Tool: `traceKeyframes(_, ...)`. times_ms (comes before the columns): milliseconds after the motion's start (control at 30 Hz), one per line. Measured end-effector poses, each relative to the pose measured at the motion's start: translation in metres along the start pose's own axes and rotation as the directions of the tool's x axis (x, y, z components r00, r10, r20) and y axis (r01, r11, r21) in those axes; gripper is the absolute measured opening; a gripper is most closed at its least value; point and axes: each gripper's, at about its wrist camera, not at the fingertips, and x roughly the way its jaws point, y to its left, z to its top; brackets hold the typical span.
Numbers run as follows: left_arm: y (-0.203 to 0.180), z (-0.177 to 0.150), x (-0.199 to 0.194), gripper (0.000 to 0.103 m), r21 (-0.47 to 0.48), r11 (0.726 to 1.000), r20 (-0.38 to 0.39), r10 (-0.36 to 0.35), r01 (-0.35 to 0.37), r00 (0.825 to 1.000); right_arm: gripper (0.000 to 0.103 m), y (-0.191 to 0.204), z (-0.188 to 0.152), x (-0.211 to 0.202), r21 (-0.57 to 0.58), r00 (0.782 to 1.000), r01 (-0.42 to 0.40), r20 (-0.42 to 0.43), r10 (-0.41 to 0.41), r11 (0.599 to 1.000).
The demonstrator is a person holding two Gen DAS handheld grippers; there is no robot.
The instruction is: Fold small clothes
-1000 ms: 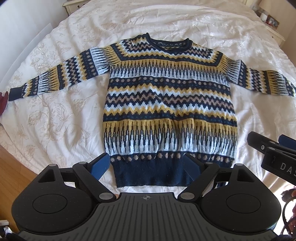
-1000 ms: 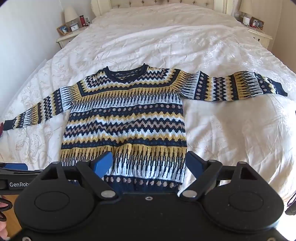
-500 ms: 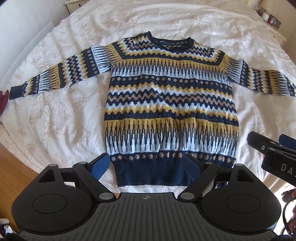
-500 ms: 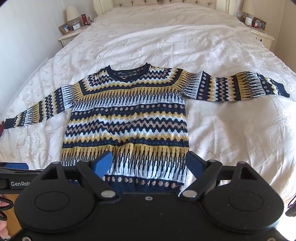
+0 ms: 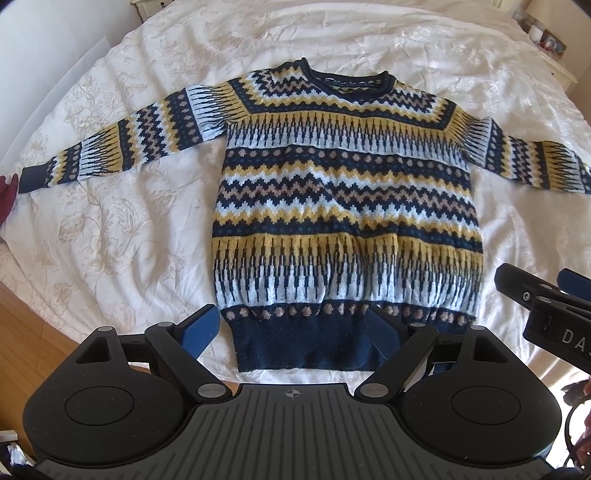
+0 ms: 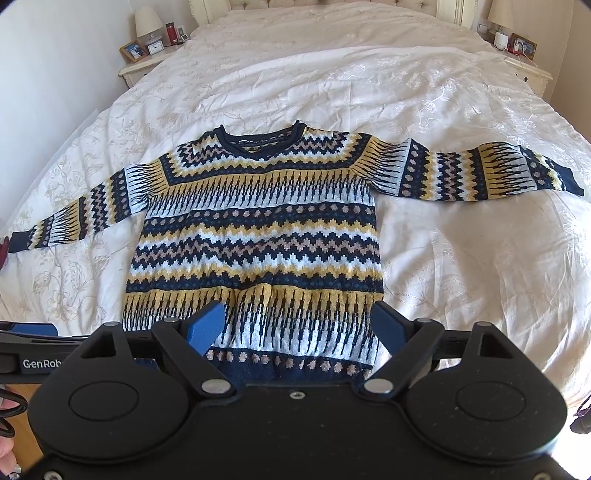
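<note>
Flat zigzag-knit sweater (image 5: pixel 347 206), seemingly woolly

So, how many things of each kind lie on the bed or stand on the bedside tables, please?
Sweaters on the bed: 1
Lamps: 2
Picture frames: 2
Small clocks: 1
Red bottles: 1
Total: 7

Left claw (image 5: pixel 291 334) and right claw (image 6: pixel 300 326) are side by side, fingers spread wide, gripping nothing.
</note>
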Motion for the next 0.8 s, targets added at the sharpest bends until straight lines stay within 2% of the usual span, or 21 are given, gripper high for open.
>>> traceKeyframes(233,0.002,0.005,0.003,0.086,-0.005,1.0,-0.007,0.001,-0.001,1.0,0.087,0.002,0.002,0.003,0.0,1.0,0.0,-0.008,0.0,1.0)
traceKeyframes(533,0.01,0.026,0.014,0.086,-0.016,1.0,-0.019,0.005,-0.005,1.0,0.087,0.007,0.02,0.023,0.002,0.999,0.003,-0.042,-0.003,1.0)
traceKeyframes(700,0.013,0.047,0.021,0.086,-0.013,0.999,0.021,0.032,-0.032,0.999,0.087,0.01,0.036,0.037,0.016,0.999,0.008,-0.051,-0.007,1.0)
traceKeyframes(800,0.017,0.066,0.026,0.086,-0.005,1.0,0.051,0.018,-0.018,0.999,0.087,0.011,0.049,0.048,0.038,0.998,0.011,-0.059,-0.009,0.999)
